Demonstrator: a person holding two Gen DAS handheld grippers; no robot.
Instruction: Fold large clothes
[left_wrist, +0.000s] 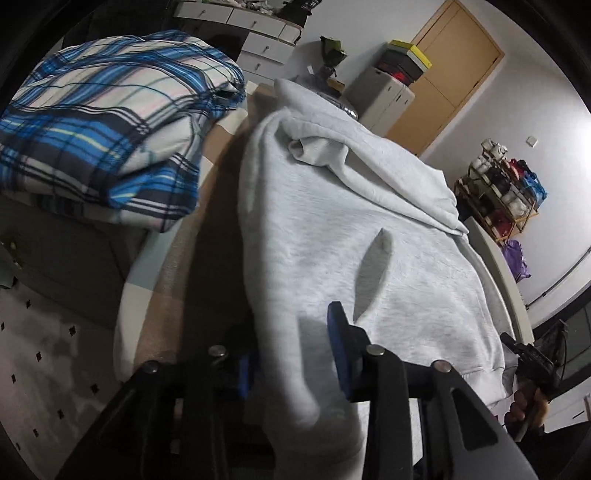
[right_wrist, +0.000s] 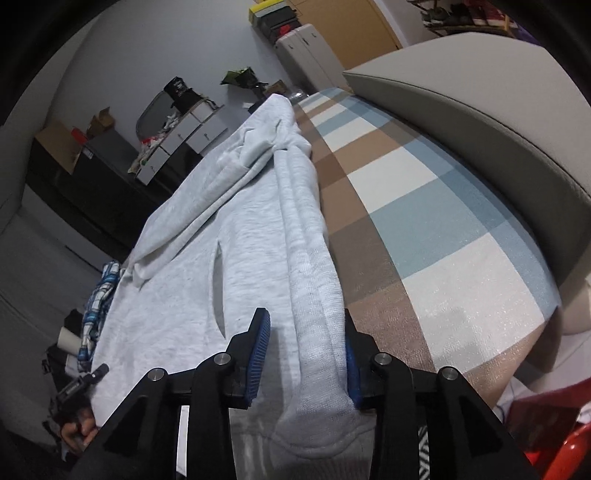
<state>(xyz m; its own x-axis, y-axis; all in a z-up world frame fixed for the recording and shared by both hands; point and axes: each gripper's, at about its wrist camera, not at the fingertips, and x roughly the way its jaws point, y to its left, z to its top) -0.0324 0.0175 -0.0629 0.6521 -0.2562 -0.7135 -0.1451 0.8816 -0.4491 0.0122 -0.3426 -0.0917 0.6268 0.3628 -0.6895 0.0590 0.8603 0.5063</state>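
Observation:
A light grey hoodie (left_wrist: 369, 221) lies spread lengthwise on a bed, hood end away from me. In the left wrist view its folded-in sleeve (left_wrist: 280, 258) runs down the left edge and passes between the blue pads of my left gripper (left_wrist: 291, 339), which stands open around the loose cloth. In the right wrist view the hoodie (right_wrist: 207, 258) has its other sleeve (right_wrist: 310, 258) folded along the right edge. That sleeve's cuff lies between the jaws of my right gripper (right_wrist: 304, 325), also open, with a gap beside the left pad.
The bed has a brown, blue and white checked sheet (right_wrist: 424, 221) and a padded beige frame (right_wrist: 498, 129). A folded blue plaid blanket (left_wrist: 110, 129) sits left of the hoodie. A shoe rack (left_wrist: 498, 192), white drawers (left_wrist: 258, 33) and a wooden door (left_wrist: 454, 62) stand behind.

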